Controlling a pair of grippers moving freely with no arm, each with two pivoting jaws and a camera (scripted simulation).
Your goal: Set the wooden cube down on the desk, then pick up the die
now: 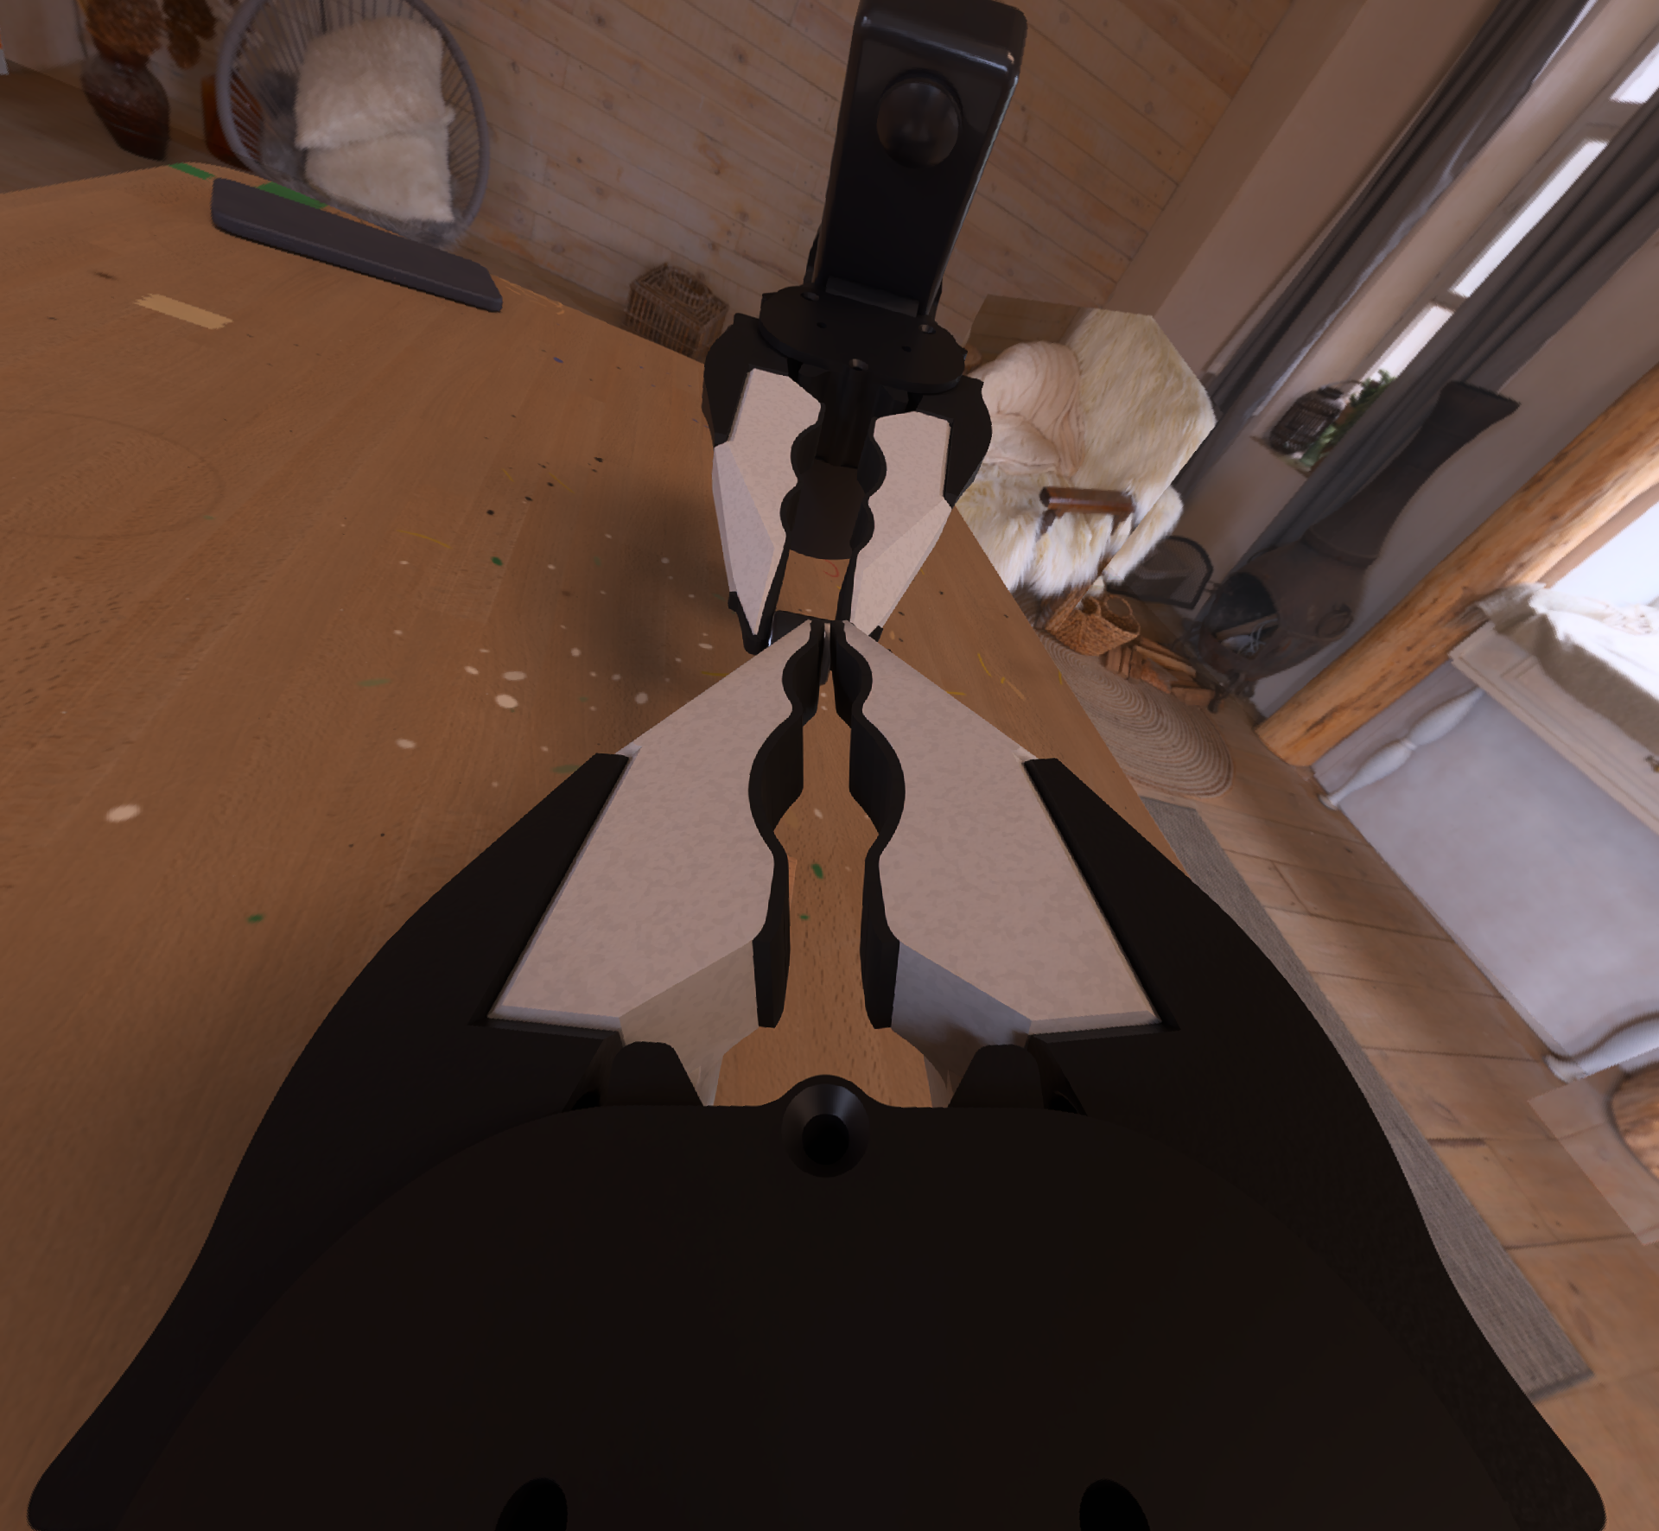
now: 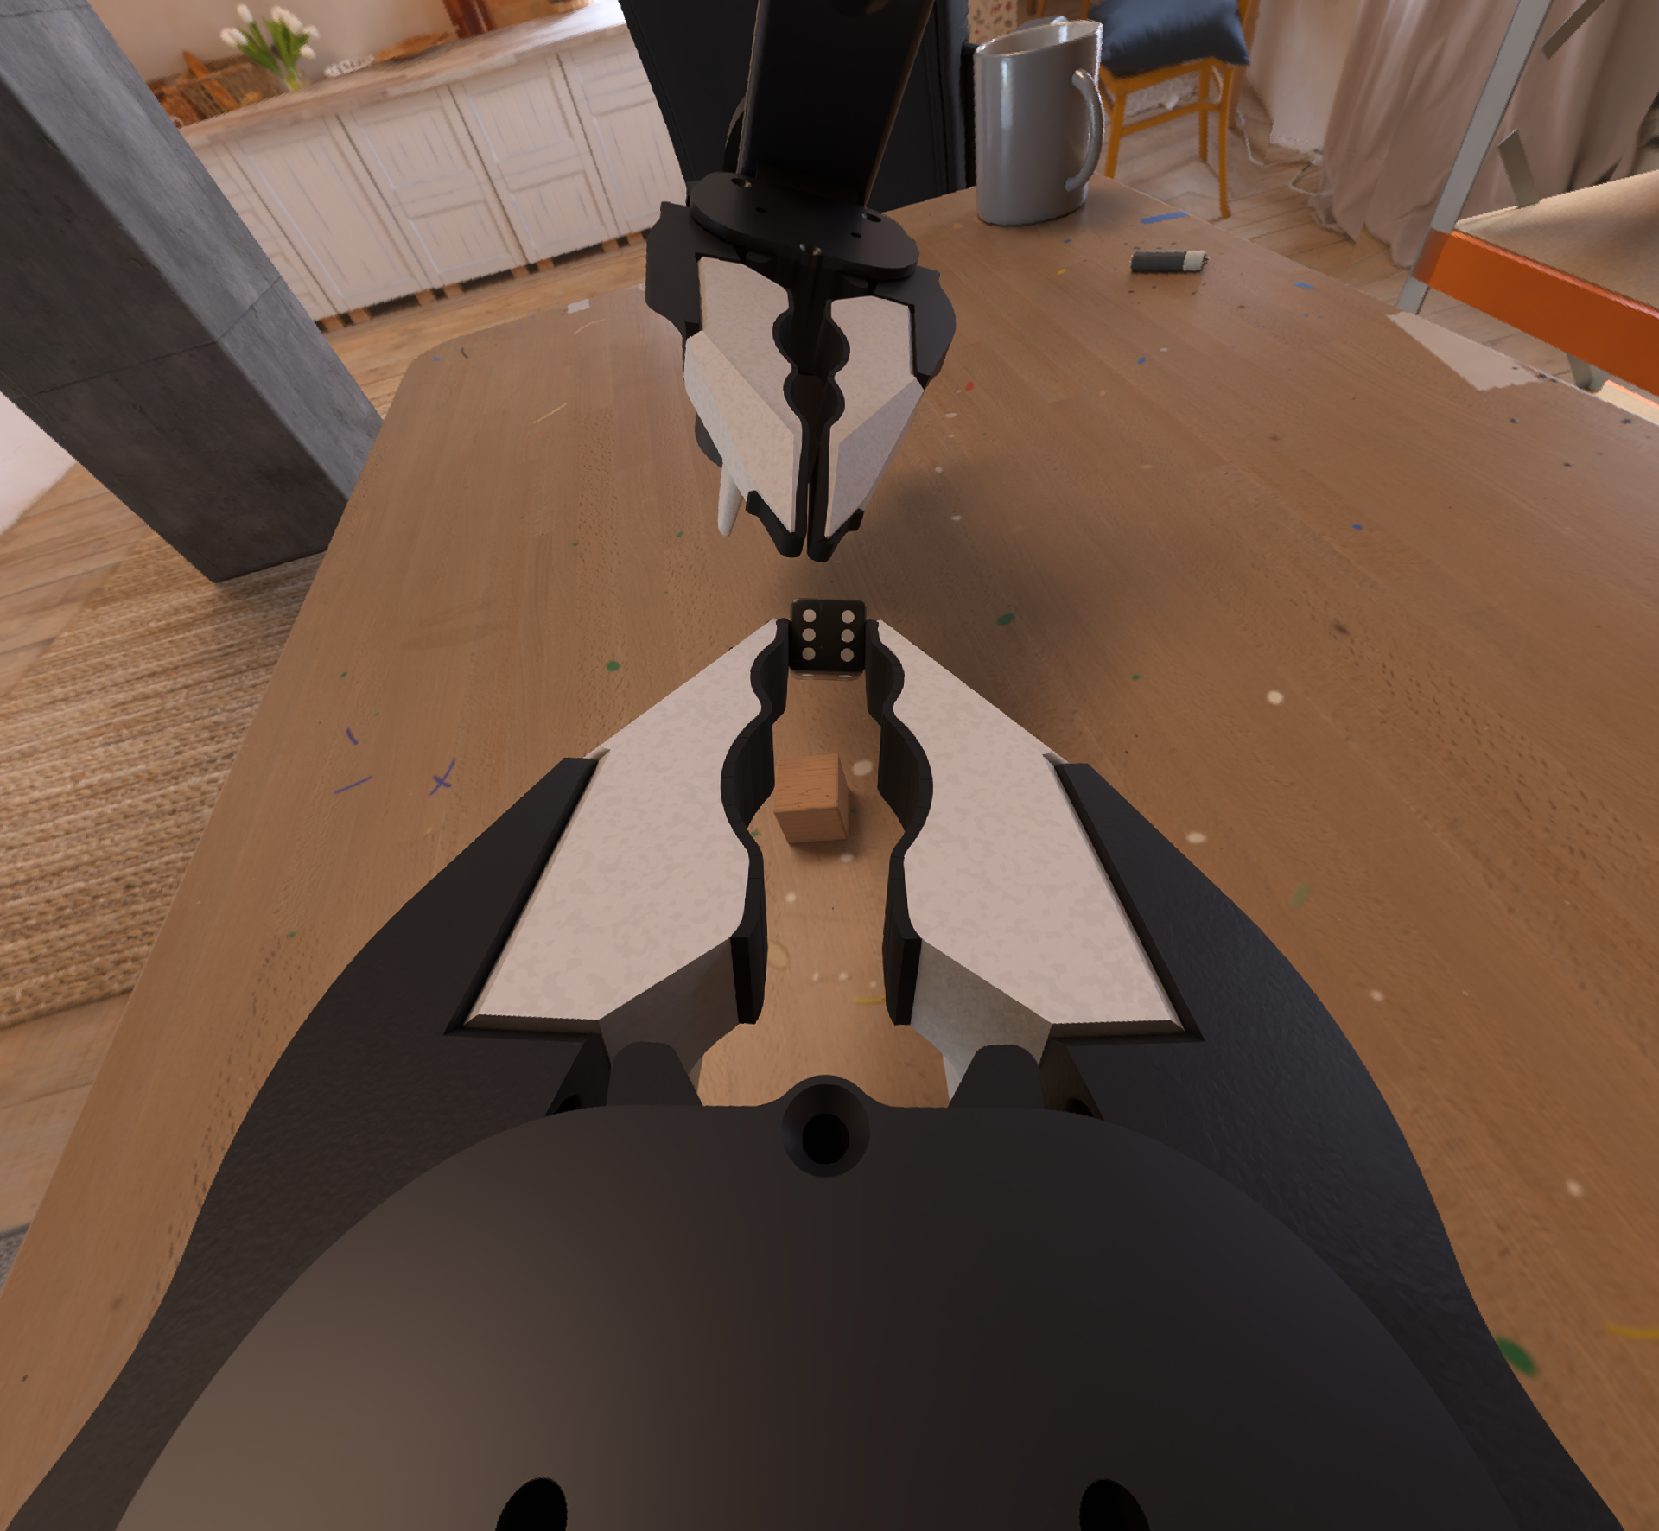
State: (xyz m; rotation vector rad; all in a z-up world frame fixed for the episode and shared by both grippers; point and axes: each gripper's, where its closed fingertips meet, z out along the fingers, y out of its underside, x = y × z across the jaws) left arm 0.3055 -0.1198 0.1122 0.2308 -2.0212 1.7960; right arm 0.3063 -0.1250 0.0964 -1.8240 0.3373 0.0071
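Observation:
My right gripper (image 2: pixel 826 635) is shut on the black die (image 2: pixel 827 633) with white pips, held at its fingertips above the wooden desk (image 2: pixel 1257 590). The wooden cube (image 2: pixel 812 797) rests on the desk below, seen between the right fingers (image 2: pixel 664 815). My left gripper (image 1: pixel 821 644) is shut and empty, tip to tip with the right one. It shows in the right wrist view (image 2: pixel 803 550) just beyond the die. The right gripper faces me in the left wrist view (image 1: pixel 812 604); the die is hidden there.
A grey pitcher (image 2: pixel 1032 123) and a small dark cylinder (image 2: pixel 1167 261) stand at the desk's far end. A dark flat pad (image 1: pixel 350 245) lies at the other end. A grey pillar (image 2: pixel 135 276) stands beside the desk. The desk edge (image 1: pixel 1032 617) is near.

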